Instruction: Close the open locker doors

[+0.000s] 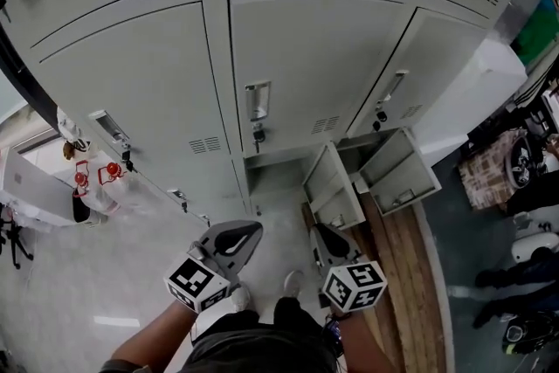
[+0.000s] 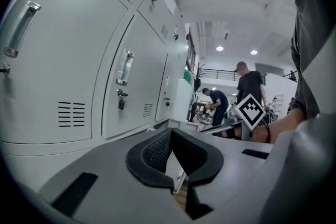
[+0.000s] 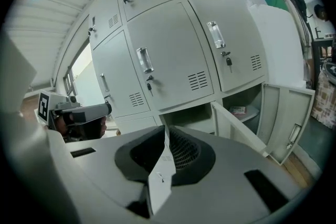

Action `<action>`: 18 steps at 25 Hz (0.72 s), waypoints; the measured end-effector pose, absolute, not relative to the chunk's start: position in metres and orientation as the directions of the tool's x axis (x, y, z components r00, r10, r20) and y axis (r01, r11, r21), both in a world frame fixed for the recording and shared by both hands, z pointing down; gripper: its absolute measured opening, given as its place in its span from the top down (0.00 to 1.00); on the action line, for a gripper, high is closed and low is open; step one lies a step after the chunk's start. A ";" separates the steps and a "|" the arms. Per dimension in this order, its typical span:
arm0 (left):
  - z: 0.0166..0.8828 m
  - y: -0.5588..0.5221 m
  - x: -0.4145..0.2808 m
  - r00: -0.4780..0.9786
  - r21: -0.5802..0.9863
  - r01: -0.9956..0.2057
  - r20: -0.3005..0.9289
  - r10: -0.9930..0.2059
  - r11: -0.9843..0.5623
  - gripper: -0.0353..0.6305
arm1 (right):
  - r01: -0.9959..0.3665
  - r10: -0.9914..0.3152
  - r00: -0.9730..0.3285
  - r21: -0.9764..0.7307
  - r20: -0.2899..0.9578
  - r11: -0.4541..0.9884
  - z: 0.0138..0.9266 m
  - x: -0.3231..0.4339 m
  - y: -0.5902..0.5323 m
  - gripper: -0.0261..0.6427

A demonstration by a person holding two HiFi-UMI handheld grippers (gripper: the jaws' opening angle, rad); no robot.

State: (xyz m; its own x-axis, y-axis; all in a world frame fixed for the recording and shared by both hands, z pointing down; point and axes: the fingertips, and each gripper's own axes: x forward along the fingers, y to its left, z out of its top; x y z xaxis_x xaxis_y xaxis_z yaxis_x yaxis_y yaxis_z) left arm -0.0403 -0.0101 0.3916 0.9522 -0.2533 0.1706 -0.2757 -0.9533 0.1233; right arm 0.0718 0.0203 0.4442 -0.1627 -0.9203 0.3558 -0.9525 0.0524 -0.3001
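Lockers (image 1: pixel 306 57) of pale grey metal are filling the wall ahead. Two doors in the bottom row are standing open. The left open door (image 1: pixel 334 186) is jutting out toward the person. The right open door (image 1: pixel 403 170) is hanging just beside it, angled off to the right. The doors above them are sitting shut, and a key (image 1: pixel 258 136) is dangling from the lock of the middle one.

The person is holding both tools low in front of the open compartments, above the pale floor (image 1: pixel 105 275) and beside a strip of wooden boards (image 1: pixel 397 275). The left tongs (image 1: pixel 244 233) are pointing at the lockers with their tips pressed together and nothing between them. In the left gripper view the dark pads of the left tongs (image 2: pixel 171 136) are meeting at a line. The right tongs (image 1: pixel 325 238) are hovering near the lower edge of the left open door without touching it. In the right gripper view the right tongs (image 3: pixel 166 131) are likewise closed and empty. Beyond them both open doors are showing, the left one (image 3: pixel 239 128) and the right one (image 3: pixel 286 118). A small pinkish item (image 3: pixel 239 110) is lying on the shelf inside.

Two people (image 2: pixel 249 86) are standing far back in the room in the left gripper view.
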 end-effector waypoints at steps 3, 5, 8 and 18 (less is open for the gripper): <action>0.394 -0.009 -0.014 0.953 0.135 -0.272 0.179 -0.246 -0.953 0.93 | -0.952 -0.919 -0.157 -0.304 0.361 0.043 0.447 0.100 0.021 0.92; 0.396 -0.010 0.004 0.952 0.135 -0.270 0.184 -0.243 -0.954 0.93 | -0.950 -0.919 -0.153 -0.309 0.364 0.036 0.450 0.118 0.019 0.92; 0.401 -0.010 0.027 0.953 0.131 -0.258 0.196 -0.230 -0.957 0.93 | -0.950 -0.918 -0.147 -0.312 0.369 0.027 0.454 0.144 0.018 0.92; 0.411 -0.014 0.084 0.953 0.153 -0.243 0.219 -0.207 -0.958 0.93 | -0.946 -0.911 -0.129 -0.325 0.392 -0.006 0.467 0.204 0.017 0.91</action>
